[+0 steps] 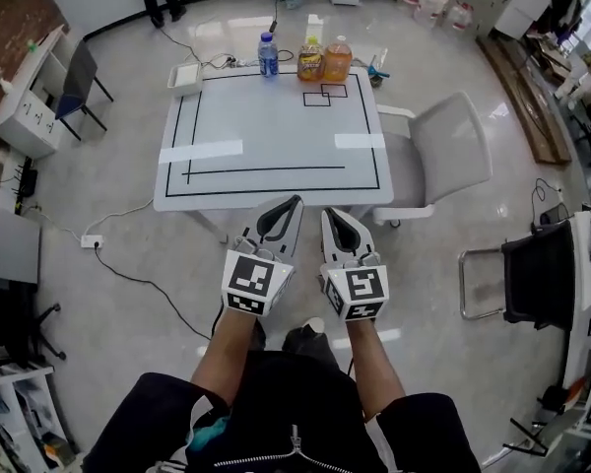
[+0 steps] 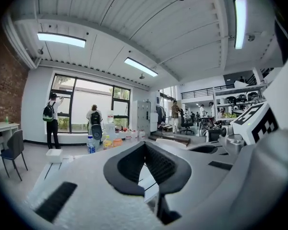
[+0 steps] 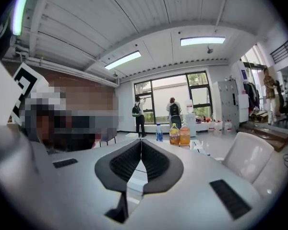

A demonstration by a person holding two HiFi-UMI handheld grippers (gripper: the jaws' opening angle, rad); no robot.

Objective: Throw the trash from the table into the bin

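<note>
Head view, grippers: left gripper [image 1: 294, 201] and right gripper [image 1: 327, 213] side by side, jaws together on both, nothing held.
Trash: bottles [image 1: 310, 60] stand at the far edge of the table [image 1: 266, 136], well apart from the grippers.
Risk: closed jaws would push a bottle over, I think; they must part first.
Around: chair [image 1: 443, 151] right of the table; bin in no view.

Smooth matt table [image 1: 276, 131], glossy floor [image 1: 424, 264]

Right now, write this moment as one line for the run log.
left gripper: shut, empty | right gripper: shut, empty | table: bottles upright at far edge
</note>
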